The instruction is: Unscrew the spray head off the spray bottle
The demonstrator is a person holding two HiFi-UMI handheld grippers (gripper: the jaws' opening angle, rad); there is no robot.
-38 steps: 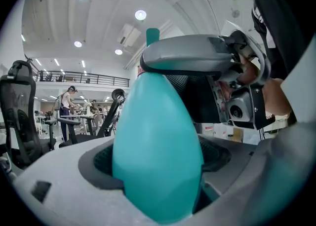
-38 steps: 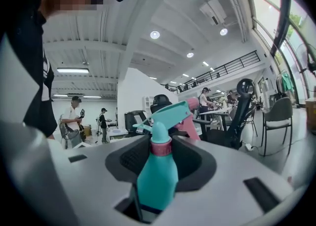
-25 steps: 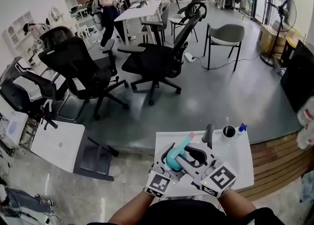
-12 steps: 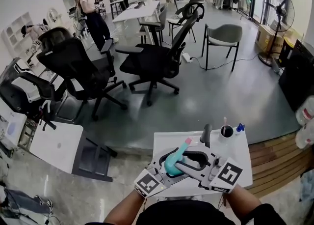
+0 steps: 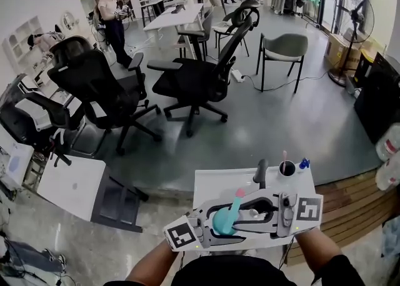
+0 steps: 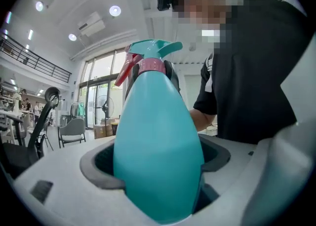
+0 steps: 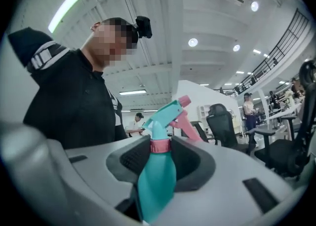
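A teal spray bottle (image 5: 224, 221) with a pink collar and pink trigger stands upright in the air over the white table (image 5: 212, 182), held between my two grippers. In the left gripper view its fat body (image 6: 158, 141) fills the jaws, and my left gripper (image 6: 158, 170) is shut on it. Above it sits the spray head (image 6: 150, 55). In the right gripper view the dark pads flank the pink collar (image 7: 160, 146) under the spray head (image 7: 170, 114). My right gripper (image 7: 160, 158) is shut there. From the head view, the left gripper (image 5: 215, 225) comes in from the left and the right gripper (image 5: 240, 207) from the right.
A dark cup with pens (image 5: 287, 167) and a black upright handle (image 5: 261, 172) stand at the table's far edge. Black office chairs (image 5: 200, 78) and a grey chair (image 5: 284, 44) stand on the floor beyond. A low white table (image 5: 72, 185) is at the left.
Both grippers have risen with the bottle and swung outward until they lie level, facing each other. The bottle has gone from tilted to nearly upright. A person at the back walked left.
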